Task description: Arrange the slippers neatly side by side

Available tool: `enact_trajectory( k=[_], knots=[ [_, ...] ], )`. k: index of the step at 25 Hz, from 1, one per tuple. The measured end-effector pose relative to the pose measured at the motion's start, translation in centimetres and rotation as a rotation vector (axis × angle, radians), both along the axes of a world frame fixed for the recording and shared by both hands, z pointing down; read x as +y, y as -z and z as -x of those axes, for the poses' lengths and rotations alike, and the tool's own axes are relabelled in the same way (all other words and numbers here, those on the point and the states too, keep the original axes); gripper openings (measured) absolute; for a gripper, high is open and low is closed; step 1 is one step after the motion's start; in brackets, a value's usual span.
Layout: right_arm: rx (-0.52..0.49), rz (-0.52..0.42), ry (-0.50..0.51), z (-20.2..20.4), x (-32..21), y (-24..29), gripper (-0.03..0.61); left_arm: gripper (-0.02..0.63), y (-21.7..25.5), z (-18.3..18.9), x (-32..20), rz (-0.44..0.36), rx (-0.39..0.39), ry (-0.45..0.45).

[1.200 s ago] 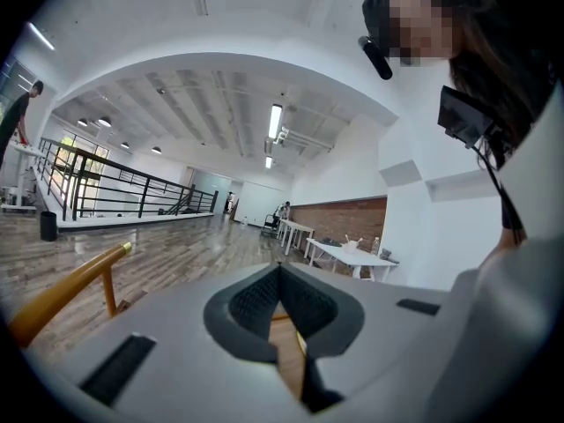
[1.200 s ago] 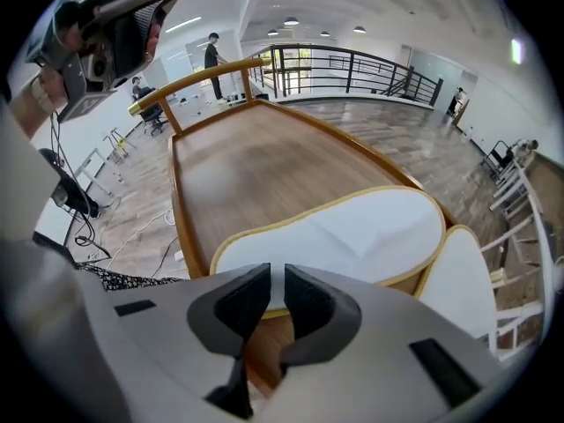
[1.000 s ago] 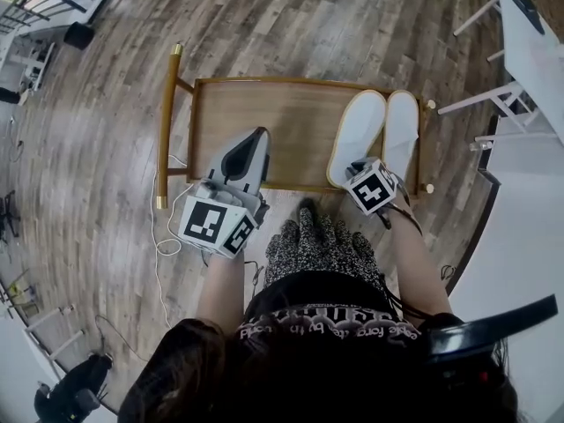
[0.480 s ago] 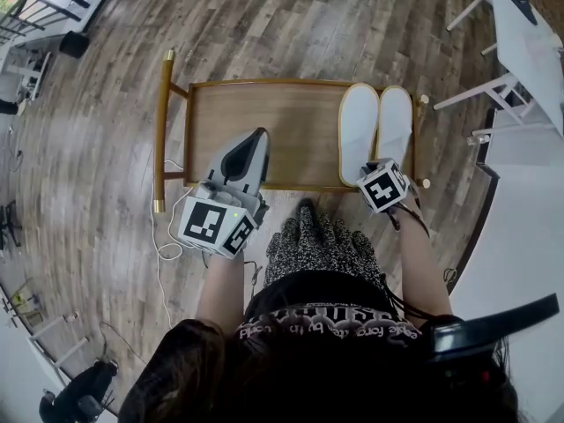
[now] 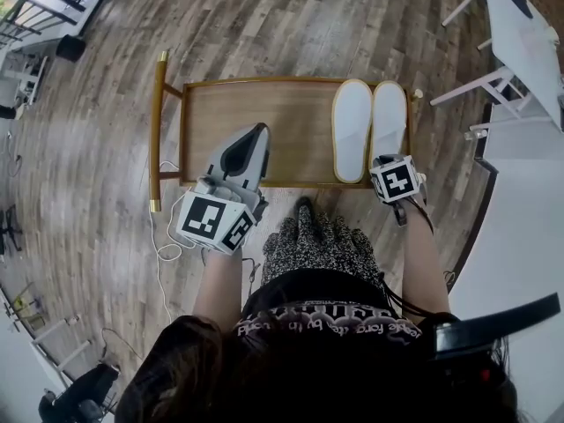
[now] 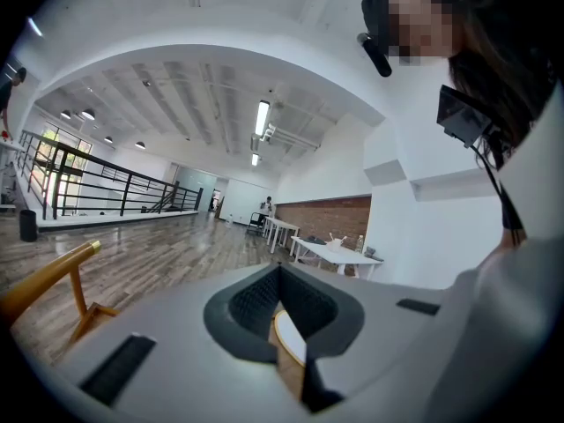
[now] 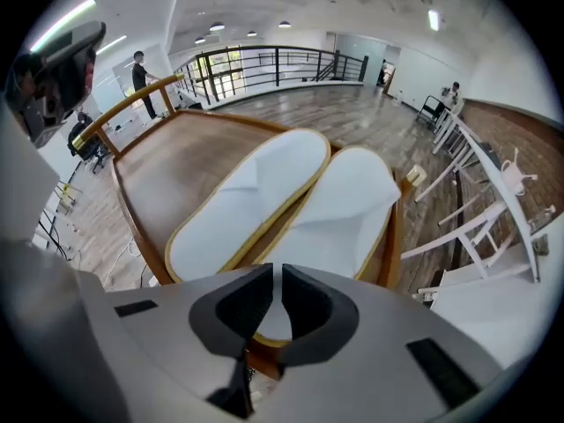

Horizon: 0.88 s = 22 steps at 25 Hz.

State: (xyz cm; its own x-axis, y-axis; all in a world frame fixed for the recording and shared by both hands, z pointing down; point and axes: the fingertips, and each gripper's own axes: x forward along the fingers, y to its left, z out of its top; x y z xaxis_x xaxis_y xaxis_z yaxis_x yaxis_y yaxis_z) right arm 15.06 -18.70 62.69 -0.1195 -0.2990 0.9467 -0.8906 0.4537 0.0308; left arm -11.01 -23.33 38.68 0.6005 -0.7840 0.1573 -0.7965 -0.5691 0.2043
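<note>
White slippers (image 5: pixel 352 130) lie touching, side by side, at the wooden tray's (image 5: pixel 256 113) right end. My right gripper (image 7: pixel 273 273), above one heel, and left gripper (image 6: pixel 280 267) are both clenched, empty.

Two flat white slippers with a thin yellow trim lie side by side at the upper right of the head view, on the right end of the wooden tray table (image 5: pixel 256 117). The left-hand slipper (image 5: pixel 352 130) and right-hand slipper (image 5: pixel 389 126) run parallel, soles down. Their covered toe halves point to the top of the frame, and their inner edges touch or nearly touch.
</note>
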Motion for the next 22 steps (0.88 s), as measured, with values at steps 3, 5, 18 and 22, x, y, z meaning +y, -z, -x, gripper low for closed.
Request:
enact_trajectory(
  k=[3, 5, 18, 22],
  knots=[
    [-0.033, 0.025, -0.039, -0.4, 0.8, -0.6, 0.034, 0.002, 0.0, -0.8, 0.0, 0.003, -0.004, -0.02],
    [-0.053, 0.038, -0.057, -1.0, 1.3, -0.5, 0.034, 0.002, 0.1, -1.2, -0.1, 0.001, -0.003, -0.025],
    [-0.174, -0.09, 0.054, 5.0, 0.5, 2.8, 0.032, 0.002, 0.0, -1.4, 0.1, 0.007, -0.001, -0.023],
    [-0.216, -0.077, 0.137, 9.3, 0.2, 2.2, 0.032, 0.002, 0.1, -1.9, 0.1, 0.011, 0.0, -0.029]
  ],
)
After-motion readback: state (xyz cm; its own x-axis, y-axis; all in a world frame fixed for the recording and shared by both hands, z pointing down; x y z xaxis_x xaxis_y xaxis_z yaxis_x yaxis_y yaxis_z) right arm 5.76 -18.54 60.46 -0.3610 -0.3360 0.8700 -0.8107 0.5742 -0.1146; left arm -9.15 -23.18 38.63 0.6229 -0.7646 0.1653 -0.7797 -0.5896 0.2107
